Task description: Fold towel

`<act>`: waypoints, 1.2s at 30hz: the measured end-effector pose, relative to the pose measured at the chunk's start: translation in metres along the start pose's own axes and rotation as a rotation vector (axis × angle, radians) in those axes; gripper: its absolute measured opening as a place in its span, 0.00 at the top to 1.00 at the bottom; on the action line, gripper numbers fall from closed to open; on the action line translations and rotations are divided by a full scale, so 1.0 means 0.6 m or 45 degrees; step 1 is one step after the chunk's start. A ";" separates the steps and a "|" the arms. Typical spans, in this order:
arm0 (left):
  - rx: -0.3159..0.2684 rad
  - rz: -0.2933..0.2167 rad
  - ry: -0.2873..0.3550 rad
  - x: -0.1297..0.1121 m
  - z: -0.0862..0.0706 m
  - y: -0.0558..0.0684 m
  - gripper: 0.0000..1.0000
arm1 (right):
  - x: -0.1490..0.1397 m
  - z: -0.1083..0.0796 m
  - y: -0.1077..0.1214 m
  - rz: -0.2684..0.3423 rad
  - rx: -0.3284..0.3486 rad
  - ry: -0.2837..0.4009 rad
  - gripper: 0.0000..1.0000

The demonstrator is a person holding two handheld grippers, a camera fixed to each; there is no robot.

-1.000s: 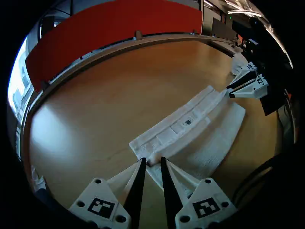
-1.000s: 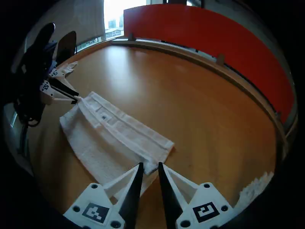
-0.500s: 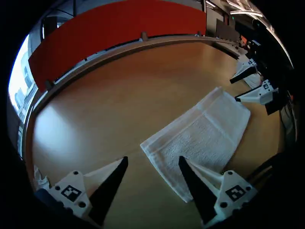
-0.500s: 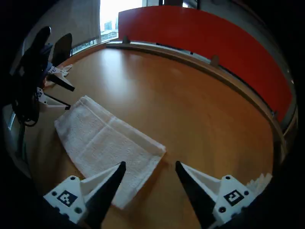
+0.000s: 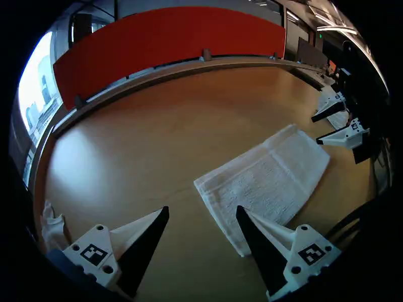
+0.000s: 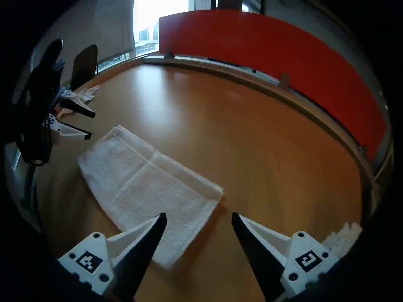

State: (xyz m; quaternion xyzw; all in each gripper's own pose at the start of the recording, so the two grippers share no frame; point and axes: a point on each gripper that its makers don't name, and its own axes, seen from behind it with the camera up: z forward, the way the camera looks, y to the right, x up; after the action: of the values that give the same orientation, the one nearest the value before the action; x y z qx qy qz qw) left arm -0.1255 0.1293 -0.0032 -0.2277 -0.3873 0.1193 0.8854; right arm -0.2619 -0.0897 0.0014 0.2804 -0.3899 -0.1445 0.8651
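Note:
A white towel (image 5: 267, 178) lies folded flat on the wooden table (image 5: 151, 136); in the right gripper view the towel (image 6: 146, 186) stretches from the left toward the near edge. My left gripper (image 5: 201, 214) stands open just in front of the towel's near corner, with nothing between its fingers. My right gripper (image 6: 197, 221) is open too, above the towel's opposite near corner. In the left gripper view the right gripper (image 5: 330, 126) sits open at the towel's far end. The right gripper view has the left gripper (image 6: 85, 123) open at the far left end.
A red partition (image 5: 171, 40) runs along the table's far edge, also red in the right gripper view (image 6: 282, 55). Another white cloth (image 5: 53, 226) lies at the left, and a white cloth (image 6: 345, 239) sits at the lower right. Windows (image 6: 161, 15) are behind.
Both grippers let go of the towel's folded edge and opened. The lifted layer dropped flat, leaving the towel folded in half. Both grippers have since pulled back slightly.

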 end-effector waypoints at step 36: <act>0.268 -0.302 0.188 -0.105 -0.157 -0.043 0.01 | -0.059 -0.024 -0.055 -0.140 0.151 -0.058 0.00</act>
State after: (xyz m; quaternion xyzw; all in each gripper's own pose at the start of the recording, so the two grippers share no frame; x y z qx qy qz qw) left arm -0.0971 0.0535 -0.0863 -0.0947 -0.3307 0.0368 0.9382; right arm -0.2755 -0.0942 -0.0470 0.3489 -0.4013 -0.1748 0.8287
